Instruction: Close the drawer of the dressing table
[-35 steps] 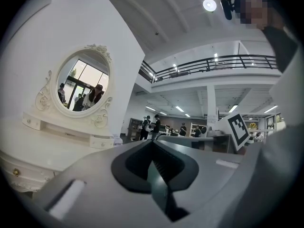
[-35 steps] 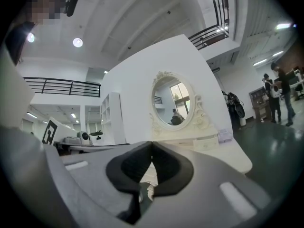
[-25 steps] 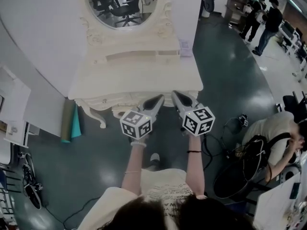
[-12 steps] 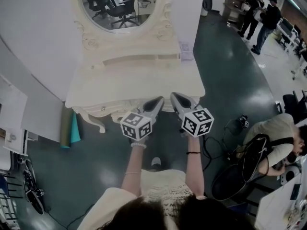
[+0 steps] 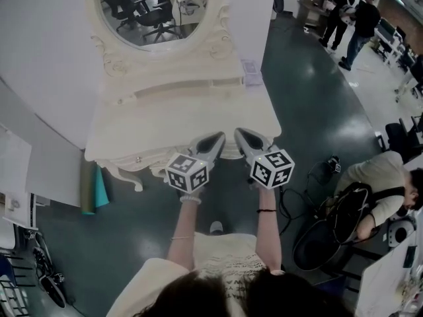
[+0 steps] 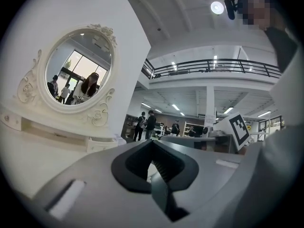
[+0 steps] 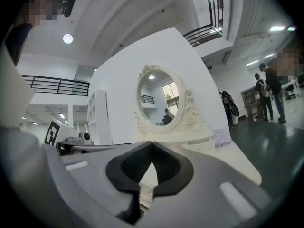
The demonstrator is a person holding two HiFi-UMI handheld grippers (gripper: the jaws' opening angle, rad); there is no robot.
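Dressing table [image 5: 185,121] edge at both claws [image 5: 215,137] [image 5: 239,133]

2 people [image 5: 363,17] stand; a teal roll [image 5: 104,186] lies on the floor.

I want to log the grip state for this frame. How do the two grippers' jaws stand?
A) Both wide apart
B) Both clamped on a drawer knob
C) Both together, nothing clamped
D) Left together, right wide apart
C: in each gripper view the jaws meet at their tips with nothing clamped between them, on the left gripper and the right gripper alike, both held at the front edge of the dressing table.
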